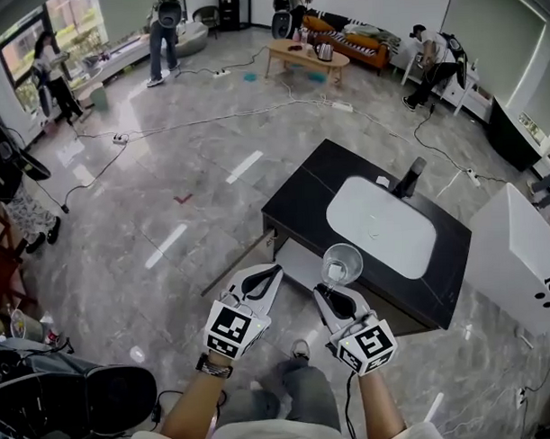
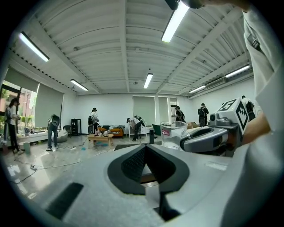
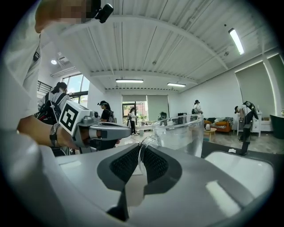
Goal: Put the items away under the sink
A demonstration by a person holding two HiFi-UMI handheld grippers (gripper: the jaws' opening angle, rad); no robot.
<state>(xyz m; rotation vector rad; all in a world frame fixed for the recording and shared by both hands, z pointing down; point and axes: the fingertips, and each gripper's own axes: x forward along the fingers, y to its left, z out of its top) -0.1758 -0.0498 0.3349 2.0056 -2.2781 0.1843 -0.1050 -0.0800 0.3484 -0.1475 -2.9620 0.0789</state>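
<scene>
While the left gripper (image 1: 275, 270) hangs over the floor (image 1: 165, 164) with its jaws pressed together and nothing between them, the ground to its left is bare grey tile, with cables and people well away. In the left gripper view that gripper (image 2: 145, 147) shows the pads meeting at the tip.

Cabinet door (image 1: 236, 263) stands swung out, edge-on, just left of the left gripper. The opening (image 1: 299, 261) under the counter (image 1: 301, 200) sits right behind both grippers, at the counter's near-left edge.

Right gripper (image 1: 336, 289) is just beside the left one, apart from it, and clamped on the handle of a clear jug (image 1: 341, 261). The jug is upright and held in the air at the counter's front edge, above the opening. In the right gripper view the gripper (image 3: 141, 150) pinches the thin glass handle, with the jug (image 3: 186, 133) body just past the tips. The jug (image 2: 172, 133) also shows in the left gripper view.

Basin (image 1: 383, 224) fills the counter's middle, with the tap (image 1: 409, 178) at its far edge. A white box (image 1: 520, 260) stands near the counter's right end.
</scene>
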